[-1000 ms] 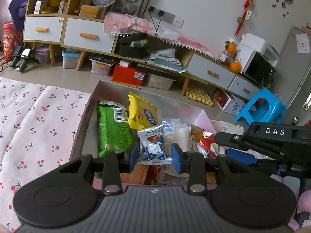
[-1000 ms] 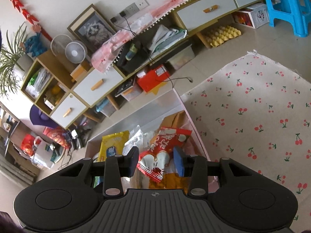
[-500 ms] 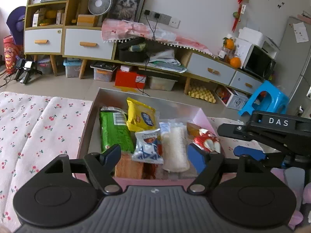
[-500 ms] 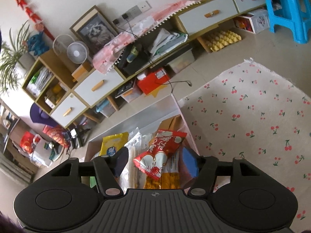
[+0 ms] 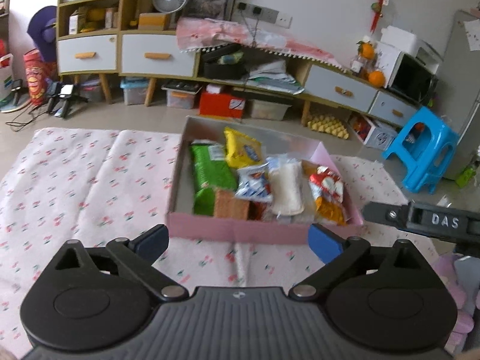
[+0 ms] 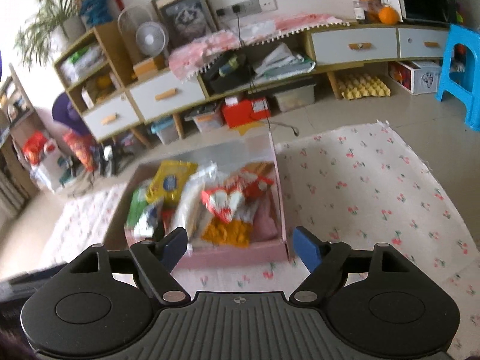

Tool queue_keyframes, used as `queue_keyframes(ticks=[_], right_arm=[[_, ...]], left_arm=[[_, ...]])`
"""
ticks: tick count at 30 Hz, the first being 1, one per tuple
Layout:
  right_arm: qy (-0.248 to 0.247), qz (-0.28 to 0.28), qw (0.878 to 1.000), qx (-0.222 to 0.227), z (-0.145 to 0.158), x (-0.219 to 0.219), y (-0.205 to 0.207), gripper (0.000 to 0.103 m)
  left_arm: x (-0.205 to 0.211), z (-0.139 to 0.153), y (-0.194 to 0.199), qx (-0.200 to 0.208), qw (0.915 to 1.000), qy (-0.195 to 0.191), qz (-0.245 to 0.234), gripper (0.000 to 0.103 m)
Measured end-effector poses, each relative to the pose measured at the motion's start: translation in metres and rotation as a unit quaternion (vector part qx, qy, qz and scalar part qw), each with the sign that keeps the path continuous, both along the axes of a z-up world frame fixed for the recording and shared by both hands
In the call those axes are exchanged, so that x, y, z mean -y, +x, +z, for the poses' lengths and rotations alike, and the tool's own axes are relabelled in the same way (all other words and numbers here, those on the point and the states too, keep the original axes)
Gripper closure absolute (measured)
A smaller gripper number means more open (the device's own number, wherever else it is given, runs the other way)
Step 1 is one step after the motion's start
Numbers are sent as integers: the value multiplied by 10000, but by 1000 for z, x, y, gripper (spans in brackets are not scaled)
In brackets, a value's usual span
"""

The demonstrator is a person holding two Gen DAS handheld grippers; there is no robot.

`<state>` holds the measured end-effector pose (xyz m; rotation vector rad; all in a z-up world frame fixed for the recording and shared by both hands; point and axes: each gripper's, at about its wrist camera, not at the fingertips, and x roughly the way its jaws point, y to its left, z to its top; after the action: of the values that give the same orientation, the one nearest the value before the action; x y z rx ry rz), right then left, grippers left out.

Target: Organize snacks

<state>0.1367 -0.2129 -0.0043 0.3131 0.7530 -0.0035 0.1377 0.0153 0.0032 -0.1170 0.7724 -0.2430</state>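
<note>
now both the left gripper [image 5: 237, 241] and right gripper [image 6: 240, 247] hang spread wide and empty, pulled back from the pink box [image 5: 264, 232], their blue-white packet [image 5: 255, 181] and red packet [image 6: 231, 201] left inside, so the packing looks about finished

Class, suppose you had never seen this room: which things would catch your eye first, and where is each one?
The pink box packed with bright snacks sits mid-floor on the cherry-print cloth; the green packet lies along its left side and the red-and-white packet near its right wall. The left gripper and right gripper both hang wide open just short of the box. A bright blue stool stands at the far right.
</note>
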Motion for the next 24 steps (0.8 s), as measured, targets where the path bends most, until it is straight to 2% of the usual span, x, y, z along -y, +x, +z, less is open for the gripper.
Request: queue_keyframes(ticks=[6, 9, 14, 17, 21, 24], right_arm=[[-265, 325, 9990, -178, 1, -11, -25, 23], [-423, 498, 9975, -287, 3, -19, -38, 18], [-482, 570, 9954, -604, 2, -29, -54, 18], [-566, 610, 9948, -587, 3, -35, -63, 18], [-964, 602, 9924, -480, 6, -47, -71, 17], [-1038, 521, 9917, -556, 9, -52, -75, 12]], left_arm=[[-2, 2, -19, -73, 9994, 325, -61, 1], [-4, 2, -28, -62, 9984, 554, 35, 1], [-15, 3, -42, -240, 9979, 546, 246, 1], [-17, 4, -49, -309, 9973, 594, 287, 0], [-12, 4, -56, -417, 9962, 717, 266, 0], [-8, 3, -59, -477, 9949, 839, 296, 0]])
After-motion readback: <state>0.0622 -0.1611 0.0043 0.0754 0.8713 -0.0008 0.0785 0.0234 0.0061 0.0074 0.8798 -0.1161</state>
